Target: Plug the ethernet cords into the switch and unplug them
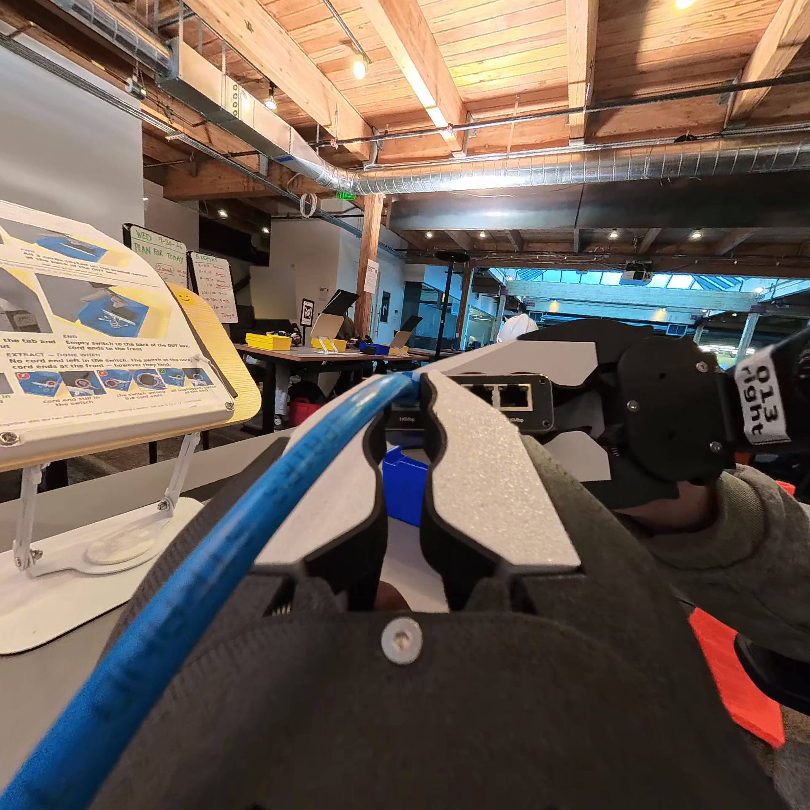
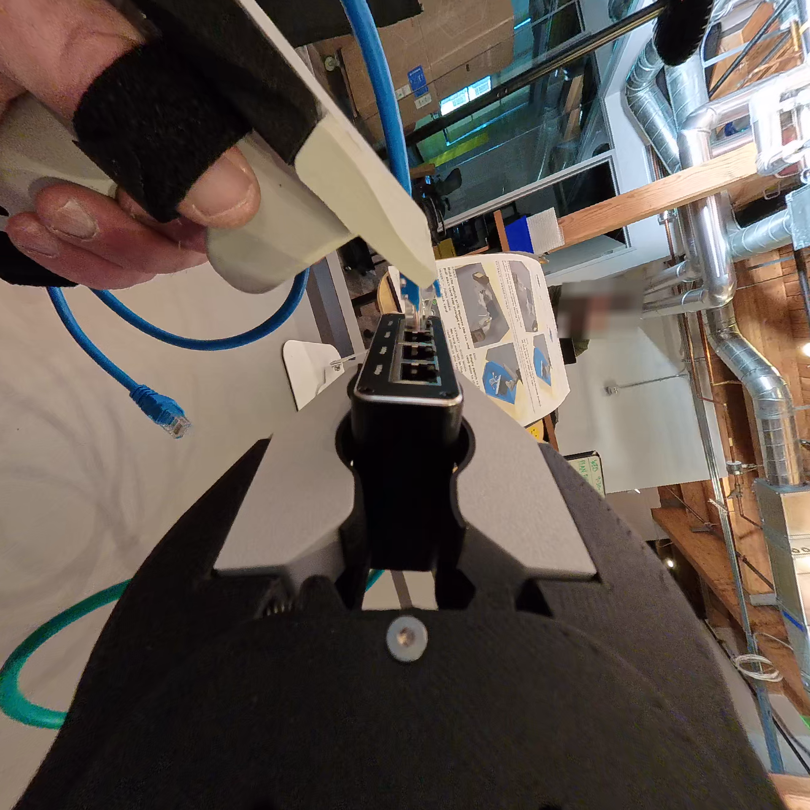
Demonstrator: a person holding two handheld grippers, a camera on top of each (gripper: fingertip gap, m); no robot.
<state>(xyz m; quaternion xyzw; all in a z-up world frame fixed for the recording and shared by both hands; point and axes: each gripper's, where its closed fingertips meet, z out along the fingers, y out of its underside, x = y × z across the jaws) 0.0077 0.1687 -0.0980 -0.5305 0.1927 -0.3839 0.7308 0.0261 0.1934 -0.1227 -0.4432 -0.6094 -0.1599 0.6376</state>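
My right gripper (image 2: 405, 438) is shut on the black switch (image 2: 405, 473) and holds it above the white table with its row of ports facing away. My left gripper (image 1: 421, 383) is shut on the plug end of a blue ethernet cord (image 1: 245, 517). In the right wrist view the left gripper (image 2: 423, 274) holds the clear plug (image 2: 413, 313) at the mouth of the farthest port; I cannot tell how deep it sits. The two nearer ports are empty. In the left wrist view the switch (image 1: 504, 396) and the right gripper (image 1: 565, 399) lie just beyond my fingertips.
A loose blue plug (image 2: 168, 414) lies on the white table (image 2: 87, 504), and a green cord (image 2: 26, 683) curves at the lower left. An instruction board on a white stand (image 1: 101, 333) stands at the left. A blue bin (image 1: 403, 482) sits below the switch. About 4 cm separates my left fingertips from my right.
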